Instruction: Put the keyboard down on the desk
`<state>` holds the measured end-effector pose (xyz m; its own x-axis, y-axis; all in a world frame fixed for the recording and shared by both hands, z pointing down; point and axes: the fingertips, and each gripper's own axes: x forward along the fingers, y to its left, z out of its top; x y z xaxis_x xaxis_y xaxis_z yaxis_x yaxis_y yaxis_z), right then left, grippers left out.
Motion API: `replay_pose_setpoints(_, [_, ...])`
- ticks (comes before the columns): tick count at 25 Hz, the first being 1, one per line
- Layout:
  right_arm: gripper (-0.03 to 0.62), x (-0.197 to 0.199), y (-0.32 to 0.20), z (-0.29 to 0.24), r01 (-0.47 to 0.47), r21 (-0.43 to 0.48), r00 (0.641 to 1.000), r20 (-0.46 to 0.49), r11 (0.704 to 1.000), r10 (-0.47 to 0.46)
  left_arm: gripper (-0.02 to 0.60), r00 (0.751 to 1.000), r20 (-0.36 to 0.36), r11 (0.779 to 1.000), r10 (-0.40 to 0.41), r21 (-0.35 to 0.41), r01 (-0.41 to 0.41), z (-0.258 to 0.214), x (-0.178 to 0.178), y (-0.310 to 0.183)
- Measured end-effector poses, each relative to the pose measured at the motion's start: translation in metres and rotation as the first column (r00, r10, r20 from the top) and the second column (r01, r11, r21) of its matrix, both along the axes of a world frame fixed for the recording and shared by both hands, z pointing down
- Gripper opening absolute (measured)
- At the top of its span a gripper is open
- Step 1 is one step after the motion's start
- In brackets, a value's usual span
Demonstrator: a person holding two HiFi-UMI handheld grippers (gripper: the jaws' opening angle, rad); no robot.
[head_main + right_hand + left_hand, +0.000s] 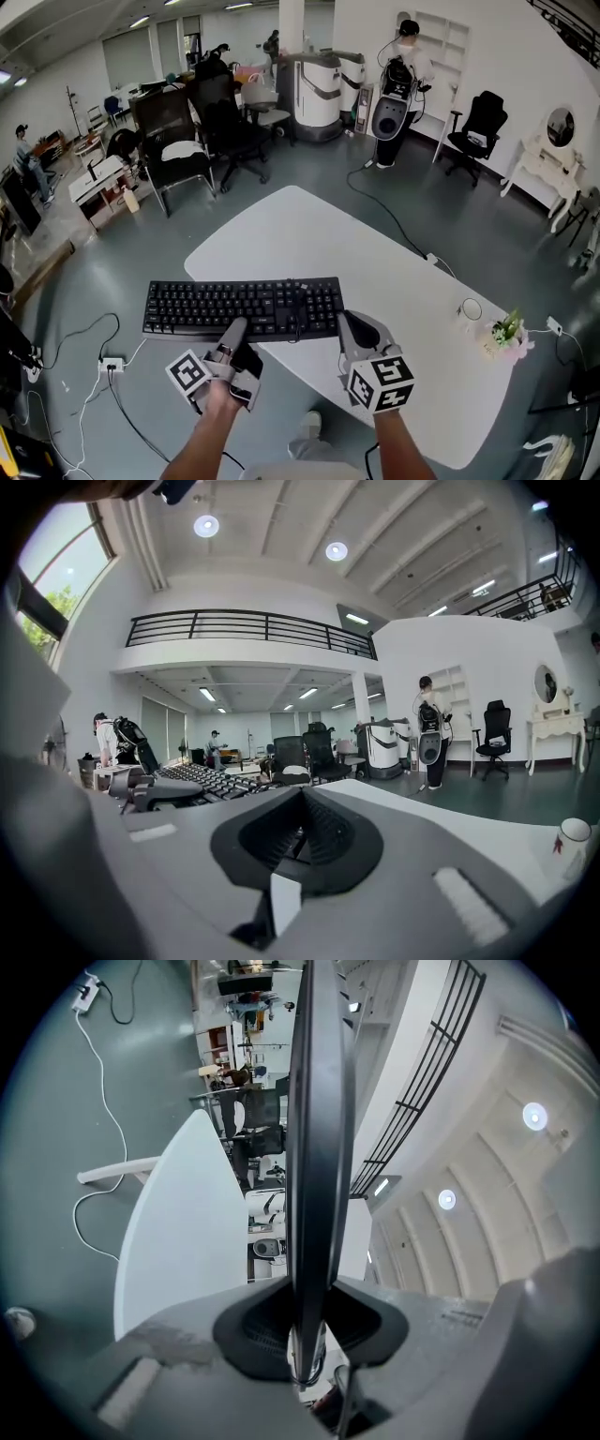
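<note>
Keyboard [216, 305] level, long axis left-right; left tool [235, 328] clamps its near edge; right tool [353, 322] closed.

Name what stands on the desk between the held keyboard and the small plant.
A white cup, right beside the plant; otherwise bare desk, as the head view shows.

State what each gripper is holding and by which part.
The left gripper clamps the keyboard by its near long edge; the right gripper holds nothing.

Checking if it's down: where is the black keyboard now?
Head view: the black keyboard is held over the near left edge of the white desk, its near side clamped in the left gripper, right gripper beside it.
</note>
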<state>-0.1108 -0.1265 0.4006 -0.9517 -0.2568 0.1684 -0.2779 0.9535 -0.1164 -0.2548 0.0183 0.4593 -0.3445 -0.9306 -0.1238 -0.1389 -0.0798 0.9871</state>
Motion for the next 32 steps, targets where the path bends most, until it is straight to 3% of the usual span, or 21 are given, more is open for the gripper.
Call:
replay_pose_setpoints(8, [0.0,-0.019,-0.078,0.009,-0.039,-0.041,0.999,-0.009,0.998,0.039,0.087,0.999,-0.002,0.999,0.032,-0.023,-0.032,0.003,-0.022,-0.083])
replay_pose_setpoints(22, [0.0,-0.006,-0.14,0.018,-0.136,-0.067,0.991,-0.012,0.988,0.136,0.087,0.99,-0.002,0.989,0.143,-0.041,-0.143,0.01,-0.018,-0.163])
replay_pose_setpoints(28, [0.0,0.005,-0.16,0.018,-0.232,-0.057,0.973,-0.023,0.971,0.231,0.087,0.97,-0.015,0.97,0.242,-0.029,-0.242,0.013,-0.015,-0.198])
replay_pose_setpoints(32, [0.0,0.009,-0.17,0.02,-0.315,-0.042,0.949,-0.035,0.948,0.314,0.087,0.945,-0.029,0.945,0.326,-0.016,-0.326,0.019,-0.02,-0.224])
